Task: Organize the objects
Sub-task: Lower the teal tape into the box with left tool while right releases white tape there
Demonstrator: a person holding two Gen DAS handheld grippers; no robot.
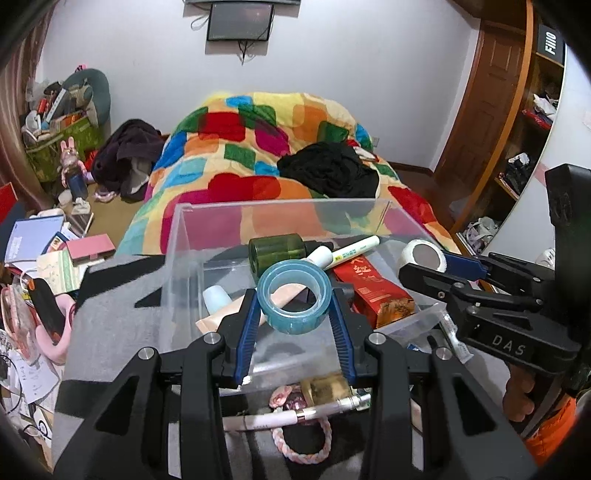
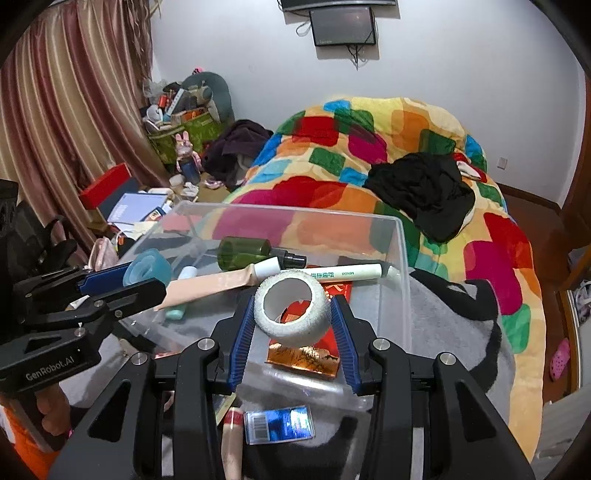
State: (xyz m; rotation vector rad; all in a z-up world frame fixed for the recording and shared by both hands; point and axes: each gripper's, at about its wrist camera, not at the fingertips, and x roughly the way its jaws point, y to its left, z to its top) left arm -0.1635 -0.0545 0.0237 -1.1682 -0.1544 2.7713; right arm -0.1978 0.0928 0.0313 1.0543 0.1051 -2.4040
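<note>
We hold a blue tape roll (image 1: pixel 293 297) in the closed left gripper (image 1: pixel 294 306) and a white tape roll (image 2: pixel 291 308) in the closed right gripper (image 2: pixel 292 317), both above the clear bin (image 1: pixel 184 236).

— Walls? Plain white, with a dark wall-mounted screen (image 2: pixel 343 26) high up, cables dangling beneath.

— Furniture? Bed under a multicoloured patchwork blanket (image 2: pixel 388 155), black clothing (image 2: pixel 421 188) heaped on top; wooden door (image 1: pixel 484 92) and open shelving (image 1: pixel 532 122) at right.

— Window side? Striped pink-brown curtains (image 2: pixel 70 110) at left.

— Floor? Brown, cluttered in the corner — green bag (image 2: pixel 184 136), books, dark clothes.
</note>
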